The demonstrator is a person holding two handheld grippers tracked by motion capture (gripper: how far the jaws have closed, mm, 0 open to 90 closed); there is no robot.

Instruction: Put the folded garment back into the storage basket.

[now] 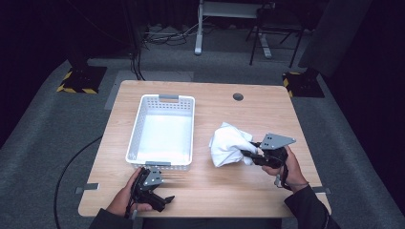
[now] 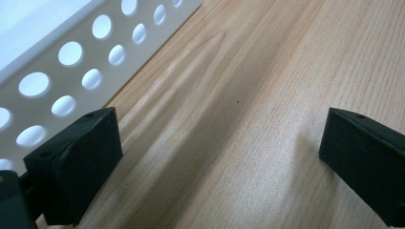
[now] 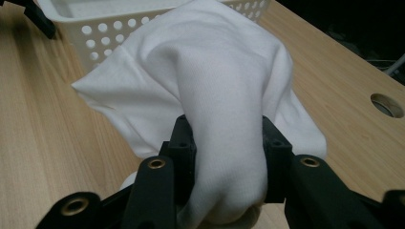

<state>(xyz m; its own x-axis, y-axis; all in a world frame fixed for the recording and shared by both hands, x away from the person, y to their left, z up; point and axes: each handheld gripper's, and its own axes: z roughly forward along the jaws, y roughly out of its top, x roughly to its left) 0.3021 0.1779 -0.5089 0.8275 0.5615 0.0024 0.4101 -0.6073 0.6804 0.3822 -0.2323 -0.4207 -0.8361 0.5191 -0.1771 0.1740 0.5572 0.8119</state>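
The right gripper [image 1: 249, 155] is pinching a bunched fold of the white cloth [image 1: 229, 143], its jaws pressed into the fabric on both sides, as the right gripper view is showing [image 3: 224, 157]. The cloth [image 3: 210, 86] is lying crumpled on the counter [image 1: 215, 191], right of the basket [image 1: 136, 129] and apart from it. The left gripper [image 1: 160, 195] is resting near the counter's front edge, just before the basket's near wall, with its jaws spread and nothing between them; in its own view it [image 2: 219, 157] is facing bare wood beside the basket [image 2: 52, 86].

The step in hand seems to be lifting the cloth to carry it into the basket. To do it well, the right gripper should be keeping its squeeze firm while rising high enough that the hanging folds are clearing the rim, then moving left over the open middle before letting go. The loose corner could be dragging on the counter or snagging the basket's edge, so a straight lift first is looking wiser.

Counted: one cloth, one basket, two grippers, one counter.
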